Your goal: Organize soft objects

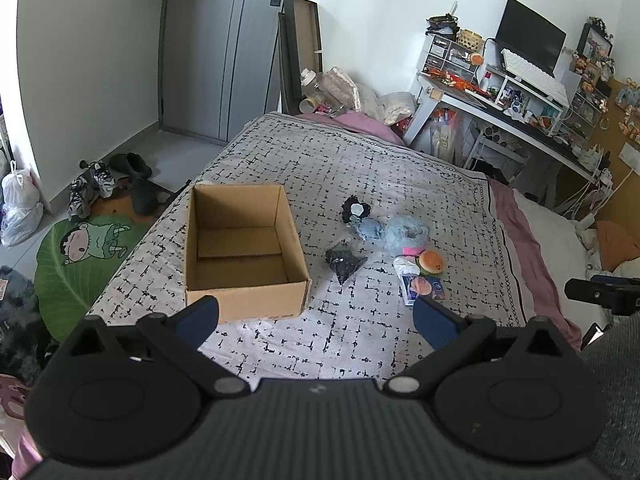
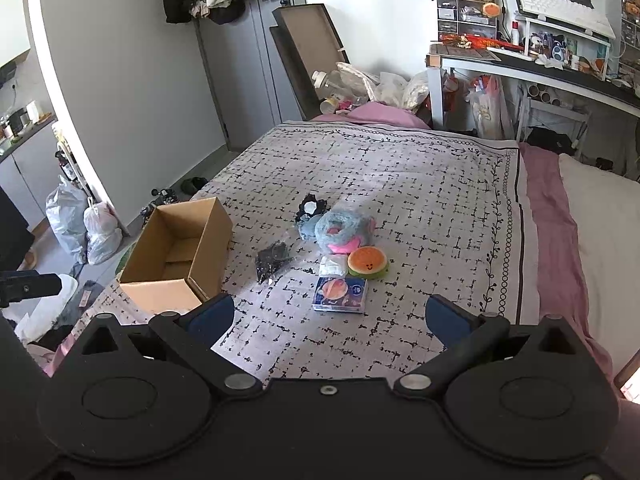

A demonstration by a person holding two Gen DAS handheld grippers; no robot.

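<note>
While both the left gripper [image 1: 316,316] and right gripper [image 2: 330,316] hover released, the soft objects [image 2: 344,232] lie ahead of the jaws, beside the cardboard box [image 1: 244,256].

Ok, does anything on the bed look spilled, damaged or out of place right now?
Nothing looks spilled or damaged. The soft items just lie in a loose cluster on the bedspread beside the empty cardboard box, not yet sorted.

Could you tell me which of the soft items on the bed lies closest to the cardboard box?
The small black pouch is closest to the cardboard box; the blue fluffy item, burger squishy and tissue pack all lie farther right.
</note>
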